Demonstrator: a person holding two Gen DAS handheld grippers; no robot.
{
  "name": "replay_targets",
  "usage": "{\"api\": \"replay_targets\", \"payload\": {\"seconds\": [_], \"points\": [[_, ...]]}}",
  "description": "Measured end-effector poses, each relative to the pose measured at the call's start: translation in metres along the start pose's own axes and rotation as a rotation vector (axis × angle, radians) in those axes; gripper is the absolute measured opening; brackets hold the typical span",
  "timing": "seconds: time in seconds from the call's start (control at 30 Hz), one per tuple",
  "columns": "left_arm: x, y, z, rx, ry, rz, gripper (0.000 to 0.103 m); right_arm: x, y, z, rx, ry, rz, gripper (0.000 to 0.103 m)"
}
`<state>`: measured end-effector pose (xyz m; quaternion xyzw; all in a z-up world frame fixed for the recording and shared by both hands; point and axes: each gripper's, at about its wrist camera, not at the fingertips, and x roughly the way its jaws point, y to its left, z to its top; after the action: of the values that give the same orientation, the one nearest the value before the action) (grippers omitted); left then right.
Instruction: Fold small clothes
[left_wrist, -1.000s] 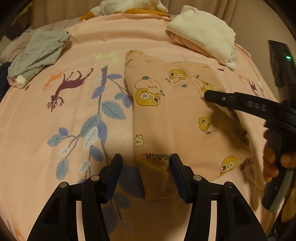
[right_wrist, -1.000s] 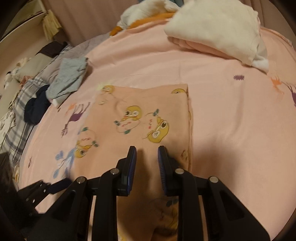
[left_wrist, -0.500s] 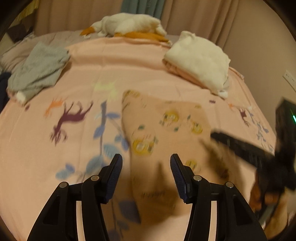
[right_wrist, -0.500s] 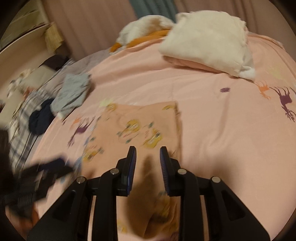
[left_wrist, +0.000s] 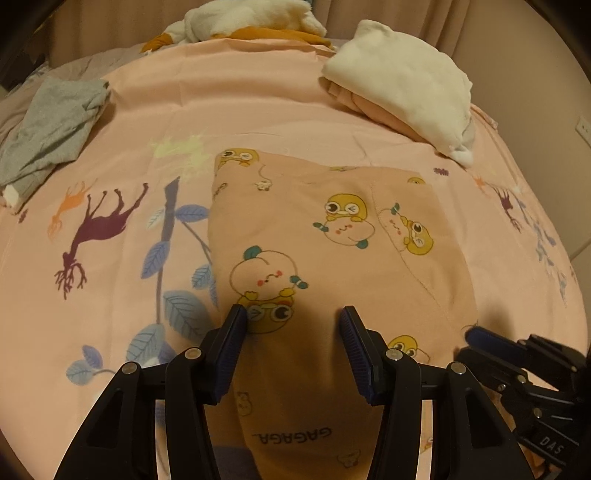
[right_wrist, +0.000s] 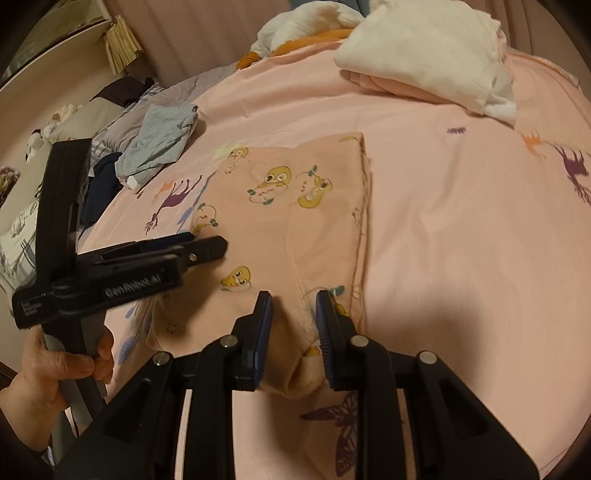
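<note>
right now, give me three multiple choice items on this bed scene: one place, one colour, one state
1. Where does the grey garment lie relative to the duck-print garment?
A. far left of it
B. on top of it
C. under the cream pile

2. What colour is the bedsheet?
A. navy
B. pink
C. green

3. How do the left gripper jaws stand?
A. apart, nothing pinched
C. shut on the grey garment
B. shut on the sheet

Answers: 1 A, it sits at the bed's far left edge. 2 B, pink with animal and leaf prints. 3 A, a clear gap shows between them over the duck-print garment.
</note>
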<state>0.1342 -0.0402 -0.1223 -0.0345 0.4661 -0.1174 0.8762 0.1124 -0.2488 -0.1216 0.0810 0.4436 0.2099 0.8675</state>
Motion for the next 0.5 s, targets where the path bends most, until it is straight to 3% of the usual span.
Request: {"api": "replay_targets", "payload": {"seconds": [0.13,0.2,0.27,0.5], "points": [[-0.011,0.015,-0.008,-0.060,-0.002,-0.026,0.053,-0.007,-0.002,-0.004,0.041,-0.012,0.013,0.026],[-0.016,0.026,-0.015,-0.110,0.001,-0.050,0.053,-0.012,-0.005,-0.004,0.067,-0.026,0.027,0.034],[-0.023,0.037,-0.026,-0.166,0.003,-0.091,0.053,-0.016,-0.005,-0.004,0.088,-0.046,0.027,0.057],[-0.032,0.048,-0.047,-0.244,0.026,-0.192,0.053,-0.010,-0.006,-0.005,0.165,-0.033,0.095,0.061]]}}
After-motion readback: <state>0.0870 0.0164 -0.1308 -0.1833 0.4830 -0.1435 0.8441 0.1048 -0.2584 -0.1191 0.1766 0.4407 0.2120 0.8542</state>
